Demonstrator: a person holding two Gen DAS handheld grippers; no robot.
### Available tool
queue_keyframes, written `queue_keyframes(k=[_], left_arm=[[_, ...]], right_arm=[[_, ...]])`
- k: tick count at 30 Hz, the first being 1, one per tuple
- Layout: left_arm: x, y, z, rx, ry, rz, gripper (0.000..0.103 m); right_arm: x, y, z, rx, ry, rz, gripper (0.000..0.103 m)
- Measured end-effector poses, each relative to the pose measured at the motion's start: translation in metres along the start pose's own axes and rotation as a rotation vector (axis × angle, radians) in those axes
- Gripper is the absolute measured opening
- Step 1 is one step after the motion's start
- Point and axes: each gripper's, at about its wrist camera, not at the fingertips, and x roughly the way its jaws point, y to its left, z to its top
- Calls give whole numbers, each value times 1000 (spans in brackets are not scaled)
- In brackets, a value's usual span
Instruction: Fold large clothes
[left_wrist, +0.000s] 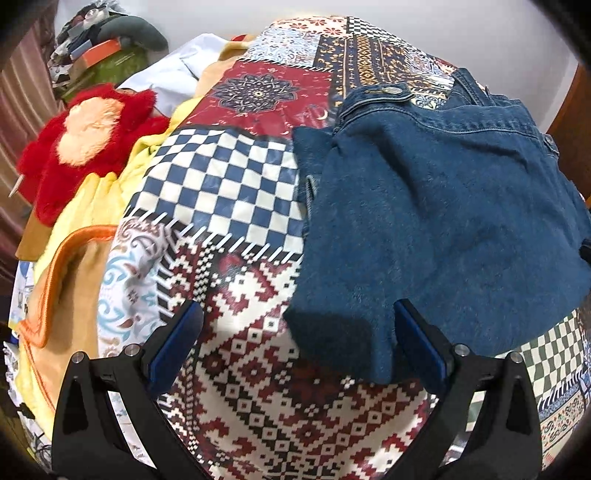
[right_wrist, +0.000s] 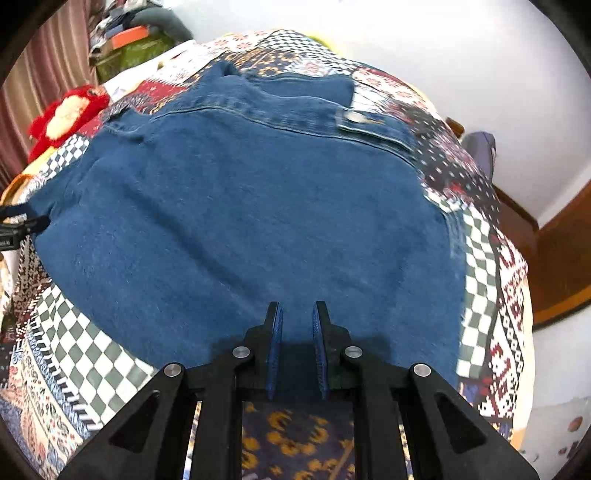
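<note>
Left gripper (left_wrist: 295, 347) hangs with fingers spread wide, the denim jacket's (left_wrist: 436, 221) near corner between them, untouched. Right gripper (right_wrist: 297, 350) holds its blue pads a narrow gap apart over the jacket's near hem; whether they pinch cloth I cannot tell. Patchwork cover (left_wrist: 229, 199) lies bare from 9 to 12 o'clock of the jacket. Red plush toy (left_wrist: 85, 147) sits at 10 o'clock, well apart.
</note>
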Motion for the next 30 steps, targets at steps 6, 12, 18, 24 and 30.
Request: queue_keyframes(k=[6,12,18,24,30], left_arm=[[-2,5,-10,-19,20,25,103],[-9,21,-23,-53,31,41,103],[-21,43,-35,-124,33,84,103],[-38,64,-48,-158,16,160,103],[-78,70,-48,-278,-78,24,103]], right_arm=[[-12,-17,-10,53,-8,29,12],[-24,-14,-22,16,-26,-151,12],[-34,-47,-36,113,9,-194,12],[-34,-77,-61,207,91,-215,12],[-69,-75,-55,256,-8,-148,12]])
